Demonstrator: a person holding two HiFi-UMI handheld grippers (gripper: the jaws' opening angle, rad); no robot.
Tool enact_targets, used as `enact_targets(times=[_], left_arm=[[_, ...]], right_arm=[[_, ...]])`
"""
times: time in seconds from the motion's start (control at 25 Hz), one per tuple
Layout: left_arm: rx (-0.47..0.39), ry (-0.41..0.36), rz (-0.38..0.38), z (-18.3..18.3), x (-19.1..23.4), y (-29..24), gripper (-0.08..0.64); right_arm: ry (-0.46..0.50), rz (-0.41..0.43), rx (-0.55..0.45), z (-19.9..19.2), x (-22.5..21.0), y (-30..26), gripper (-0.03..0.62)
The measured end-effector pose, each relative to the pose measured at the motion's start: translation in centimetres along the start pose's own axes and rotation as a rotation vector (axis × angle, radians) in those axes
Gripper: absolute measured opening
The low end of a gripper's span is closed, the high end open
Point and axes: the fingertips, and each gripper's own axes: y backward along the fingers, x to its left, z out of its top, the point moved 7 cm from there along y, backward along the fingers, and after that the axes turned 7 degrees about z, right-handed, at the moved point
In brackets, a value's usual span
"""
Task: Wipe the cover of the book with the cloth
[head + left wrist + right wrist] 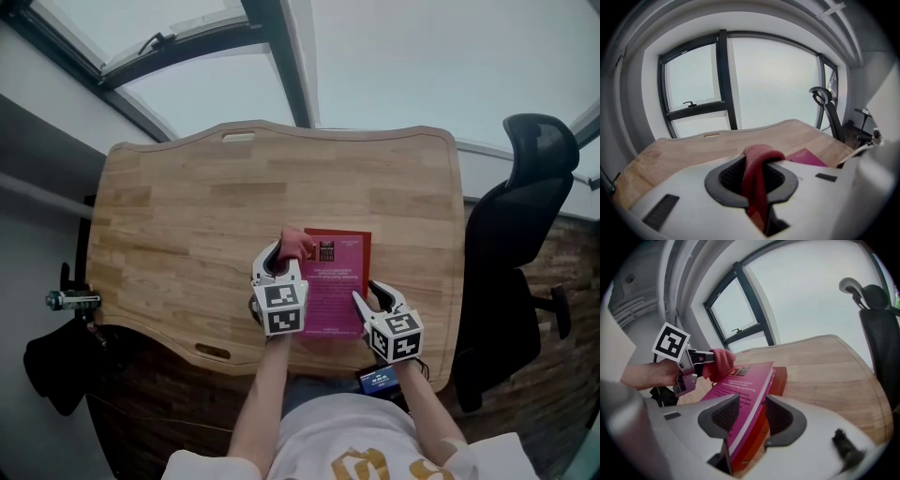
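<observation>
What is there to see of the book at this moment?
The book lies on the wooden table near the person, magenta cover up, with pale print and a dark block at its far end; an orange-red layer shows underneath. The right gripper clamps its near right edge; the cloth in the left gripper touches its far left corner.

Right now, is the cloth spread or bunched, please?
Bunched: the cloth is a wad pinched in the left claw.

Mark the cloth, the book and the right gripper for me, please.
cloth (pixel 757 173): left gripper view, the fold pinched between the jaws.
book (pixel 339 281): head view, middle of its magenta cover.
right gripper (pixel 751 414): right gripper view, midway between its fingertips, at the book's edge.
</observation>
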Motion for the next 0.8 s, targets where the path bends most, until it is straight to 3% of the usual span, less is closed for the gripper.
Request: enact_targets(times=[0.36, 0.52, 0.8], left_arm=[[0.052, -0.041, -0.025, -1.0, -1.3, -1.0, 0.048], [0.090, -0.108, -0.037, -1.9, -2.5, -1.1, 0.048], [0.080, -0.146, -0.043, -2.9, -3.7, -1.2, 0.048]], right_arm=[[-0.070, 0.027, -0.008, -0.9, -0.4, -0.4, 0.156], [-0.115, 0.046, -0.025, -1.2, -0.6, -0.3, 0.158], [-0.071, 0.035, -0.048, -1.2, -0.4, -0.3, 0.158]])
